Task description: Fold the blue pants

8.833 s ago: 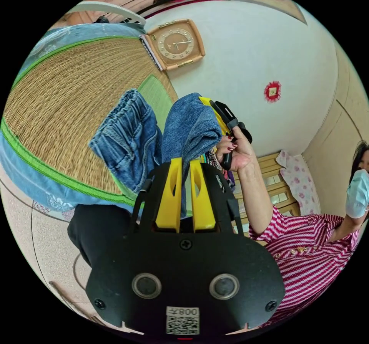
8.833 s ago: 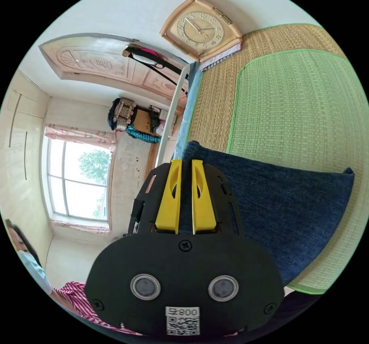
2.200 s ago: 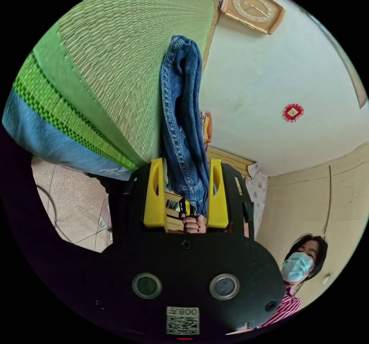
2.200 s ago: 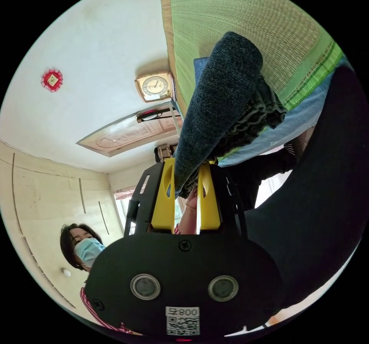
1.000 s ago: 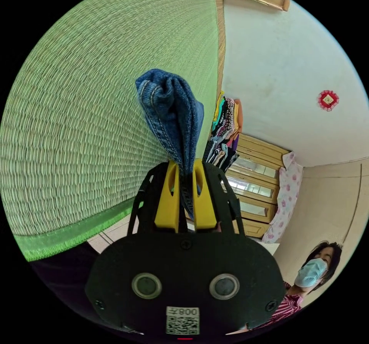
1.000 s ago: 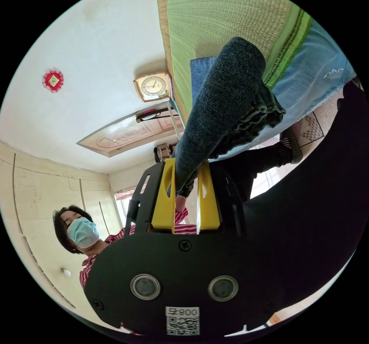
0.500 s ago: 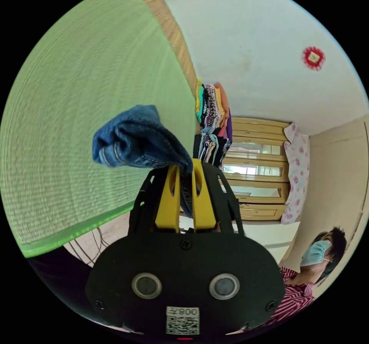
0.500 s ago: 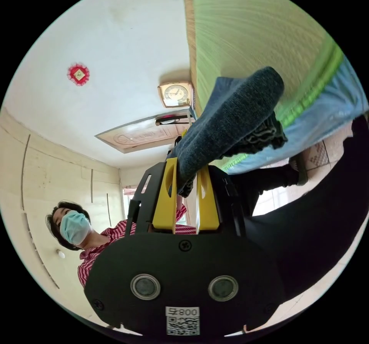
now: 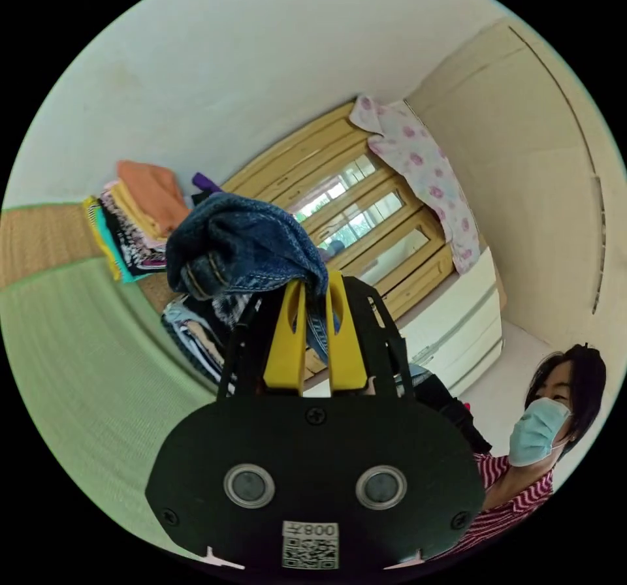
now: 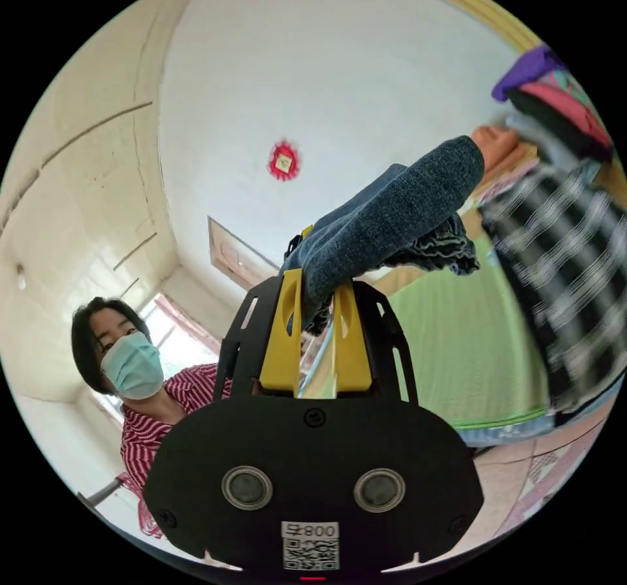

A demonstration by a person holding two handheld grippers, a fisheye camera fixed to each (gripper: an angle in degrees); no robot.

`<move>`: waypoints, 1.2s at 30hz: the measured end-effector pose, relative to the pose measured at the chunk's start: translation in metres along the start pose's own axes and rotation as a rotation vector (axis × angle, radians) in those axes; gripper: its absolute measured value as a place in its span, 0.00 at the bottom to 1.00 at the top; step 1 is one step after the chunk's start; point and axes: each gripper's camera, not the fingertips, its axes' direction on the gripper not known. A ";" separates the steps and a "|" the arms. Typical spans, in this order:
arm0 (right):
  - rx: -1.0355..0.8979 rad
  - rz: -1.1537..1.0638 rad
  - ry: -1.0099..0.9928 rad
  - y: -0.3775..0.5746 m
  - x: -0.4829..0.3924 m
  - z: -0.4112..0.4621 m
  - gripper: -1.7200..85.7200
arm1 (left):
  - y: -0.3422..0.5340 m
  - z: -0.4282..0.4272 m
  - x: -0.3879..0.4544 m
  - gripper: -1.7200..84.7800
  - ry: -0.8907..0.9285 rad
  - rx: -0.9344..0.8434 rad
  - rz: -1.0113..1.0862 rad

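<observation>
Left gripper (image 9: pixel 316 298): my yellow jaws are pressed close together on a bunched fold of the blue pants (image 9: pixel 241 249), a stitched denim hem hanging down between them.
Right gripper (image 10: pixel 317 294): my jaws clamp the other end of the pants (image 10: pixel 392 216), with more gap between them here; the cloth fills the gap near the tips and the thick roll leans off to the upper right in the right gripper view.
Pants: folded into a thick bundle and held up in the air between both my tools, clear of the mat; a gathered waistband edge (image 10: pixel 434 252) hangs under the roll.
Green mat (image 9: pixel 85 363): woven, with a tan border, below and beside the bundle in the left gripper view; seen also in the right gripper view (image 10: pixel 450 343).
Stack of folded clothes (image 9: pixel 140 219): orange, yellow and patterned pieces piled at the mat's far edge, behind the pants.
Plaid cloth (image 10: pixel 562 265): black and white, blurred, just right of the bundle.
Wooden cabinet (image 9: pixel 366 206): with glass panes, a floral cloth (image 9: pixel 424 167) draped over its corner.
Wall: pale, with a small red ornament (image 10: pixel 283 161).
Me: a red striped shirt (image 10: pixel 147 428).
</observation>
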 end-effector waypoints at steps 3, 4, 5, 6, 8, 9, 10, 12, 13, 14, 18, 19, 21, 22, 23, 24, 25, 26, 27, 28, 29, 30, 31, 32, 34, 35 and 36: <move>0.098 0.020 0.078 -0.001 0.047 -0.092 0.10 | -0.010 0.092 -0.026 0.09 0.019 -0.106 -0.079; 0.130 0.064 0.098 0.004 0.081 -0.124 0.10 | -0.010 0.110 -0.035 0.09 0.008 -0.137 -0.098; 0.163 0.134 0.120 0.013 0.125 -0.154 0.10 | -0.007 0.145 -0.055 0.09 -0.050 -0.217 -0.140; 0.180 0.181 0.135 0.019 0.150 -0.167 0.10 | 0.001 0.176 -0.077 0.10 -0.155 -0.314 -0.201; 0.225 0.413 0.232 0.053 0.251 -0.207 0.11 | 0.017 0.210 -0.106 0.10 -0.283 -0.448 -0.288; 0.218 0.456 0.238 0.062 0.273 -0.213 0.11 | 0.025 0.219 -0.114 0.10 -0.233 -0.406 -0.275; 0.235 0.480 0.178 0.077 0.307 -0.223 0.11 | 0.028 0.222 -0.117 0.09 -0.185 -0.365 -0.265; 0.313 0.441 0.037 0.093 0.336 -0.239 0.11 | 0.032 0.235 -0.128 0.09 -0.051 -0.343 -0.313; 0.314 0.415 0.019 0.094 0.346 -0.245 0.11 | 0.031 0.239 -0.129 0.09 -0.050 -0.358 -0.311; 0.308 0.392 0.018 0.093 0.351 -0.250 0.11 | 0.028 0.244 -0.129 0.09 -0.061 -0.384 -0.286; 0.323 0.371 0.016 0.087 0.355 -0.268 0.12 | 0.026 0.250 -0.127 0.09 -0.096 -0.372 -0.229; 0.338 0.369 0.033 0.087 0.352 -0.277 0.11 | 0.026 0.250 -0.128 0.08 -0.100 -0.367 -0.224; 0.381 0.364 0.046 0.091 0.345 -0.295 0.11 | 0.028 0.248 -0.127 0.07 -0.128 -0.348 -0.209; 0.417 0.362 0.066 0.096 0.336 -0.308 0.10 | 0.029 0.248 -0.126 0.06 -0.141 -0.339 -0.201; 0.443 0.326 0.086 0.099 0.322 -0.320 0.07 | 0.030 0.248 -0.124 0.04 -0.148 -0.320 -0.181; 0.455 0.315 0.099 0.100 0.315 -0.327 0.06 | 0.029 0.250 -0.122 0.04 -0.135 -0.316 -0.157; 0.493 0.288 0.130 0.100 0.300 -0.339 0.05 | 0.028 0.252 -0.121 0.03 -0.130 -0.313 -0.145; 0.534 0.265 0.167 0.095 0.286 -0.350 0.04 | 0.026 0.257 -0.119 0.03 -0.132 -0.303 -0.116; 0.543 0.257 0.184 0.090 0.280 -0.353 0.03 | 0.022 0.264 -0.118 0.03 -0.151 -0.301 -0.080; 0.539 0.234 0.212 0.075 0.270 -0.356 0.03 | 0.020 0.268 -0.118 0.03 -0.167 -0.308 -0.065; 0.514 0.204 0.239 0.054 0.262 -0.354 0.02 | 0.015 0.280 -0.121 0.02 -0.207 -0.334 -0.048; 0.493 0.193 0.253 0.042 0.259 -0.351 0.02 | 0.009 0.292 -0.125 0.02 -0.266 -0.374 -0.031; 0.443 0.187 0.292 0.017 0.257 -0.343 0.02 | 0.007 0.298 -0.127 0.02 -0.306 -0.390 -0.019; 0.392 0.194 0.342 -0.007 0.259 -0.332 0.02 | 0.003 0.308 -0.133 0.02 -0.355 -0.432 0.002; 0.348 0.214 0.400 -0.038 0.264 -0.321 0.02 | -0.002 0.314 -0.142 0.02 -0.371 -0.432 0.011; 0.348 0.211 0.418 -0.053 0.264 -0.319 0.02 | -0.003 0.315 -0.147 0.02 -0.373 -0.419 -0.006; 0.349 0.210 0.427 -0.060 0.263 -0.319 0.02 | -0.003 0.314 -0.153 0.02 -0.374 -0.417 -0.019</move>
